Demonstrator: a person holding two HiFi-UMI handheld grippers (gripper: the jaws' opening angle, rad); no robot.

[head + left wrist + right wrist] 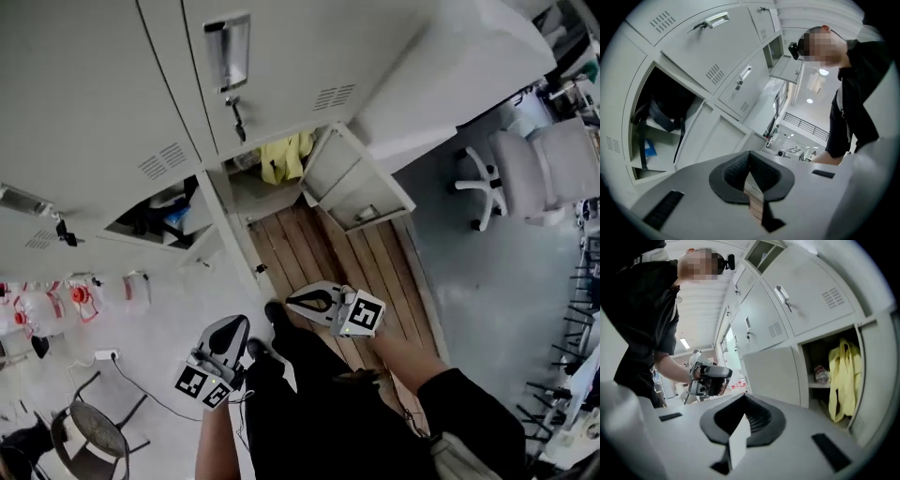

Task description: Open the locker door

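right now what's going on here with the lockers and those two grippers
A person stands before a bank of grey lockers, holding a gripper in each hand. The left gripper and right gripper are both shut and empty, held low and clear of the lockers. One lower locker door stands open, showing a yellow bag inside. The compartment to its left is open too, with a dark bag in it.
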